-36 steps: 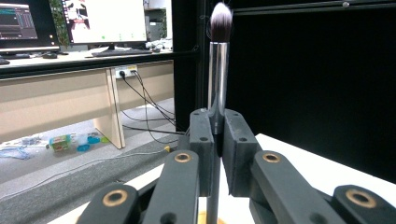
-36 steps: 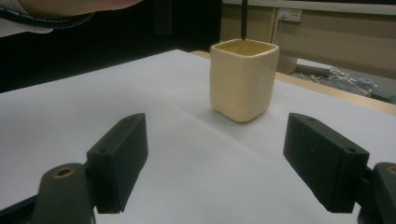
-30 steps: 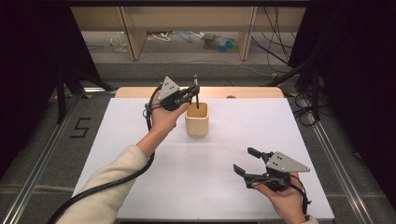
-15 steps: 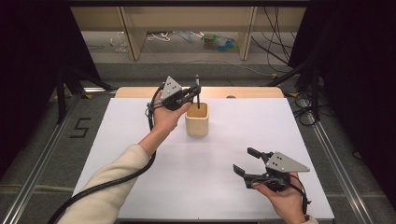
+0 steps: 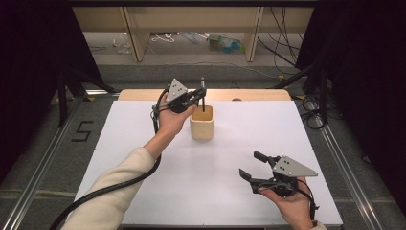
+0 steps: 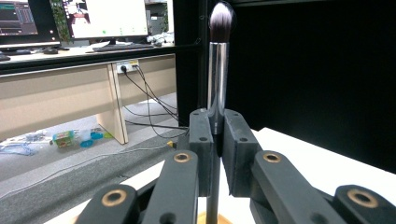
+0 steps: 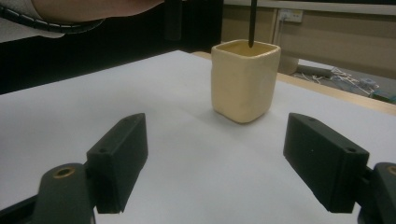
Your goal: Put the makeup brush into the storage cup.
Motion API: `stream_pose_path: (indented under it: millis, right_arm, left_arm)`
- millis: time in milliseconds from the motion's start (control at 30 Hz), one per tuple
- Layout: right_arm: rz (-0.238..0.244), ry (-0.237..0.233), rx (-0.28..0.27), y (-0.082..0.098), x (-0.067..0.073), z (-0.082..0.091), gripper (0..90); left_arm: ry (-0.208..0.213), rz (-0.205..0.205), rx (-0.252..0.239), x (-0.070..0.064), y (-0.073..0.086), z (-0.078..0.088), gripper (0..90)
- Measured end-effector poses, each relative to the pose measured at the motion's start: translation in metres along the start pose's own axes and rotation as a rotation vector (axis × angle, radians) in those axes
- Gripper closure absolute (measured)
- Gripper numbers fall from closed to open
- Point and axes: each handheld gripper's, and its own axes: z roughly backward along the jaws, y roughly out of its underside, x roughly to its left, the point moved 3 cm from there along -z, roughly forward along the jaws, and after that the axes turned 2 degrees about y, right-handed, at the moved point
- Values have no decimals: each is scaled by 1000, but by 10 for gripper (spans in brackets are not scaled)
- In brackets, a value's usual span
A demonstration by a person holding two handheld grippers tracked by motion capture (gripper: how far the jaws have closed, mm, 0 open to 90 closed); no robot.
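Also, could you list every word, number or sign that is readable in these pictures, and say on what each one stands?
"5": dark mark on the grey floor left of the table.
Monitors behind the brush: text too blurred to read.
Cup: no writing.

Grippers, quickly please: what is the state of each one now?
Left gripper: closed on the makeup brush, above the cup.
Right gripper: open, holding nothing.

A pale yellow cup [image 5: 201, 122] stands on the white desk [image 5: 143, 191] with its light wood edge at 12 o'clock; the brush [image 6: 217, 70] has a black handle, silver ferrule and dark, white-tipped bristles; both black tongs [image 5: 200, 94] [image 5: 251, 165] carry grey plates
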Motion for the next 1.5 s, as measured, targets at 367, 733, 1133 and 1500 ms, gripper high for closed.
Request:
stream_pose_path:
  millis: [367,733,1133,1500]
  right_arm:
    - [-1,-1,7,0,0,0,230]
    - [-4,1,2,0,0,0,230]
    - [-2,-4,10,0,0,0,230]
    - [-2,-3,9,1,0,0,230]
  left_arm:
    - [-5,-2,9,2,4,-1,830]
    - [-7,-3,23,2,9,-1,830]
    - [-8,2,28,2,15,0,830]
    - [-5,1,36,1,18,-1,830]
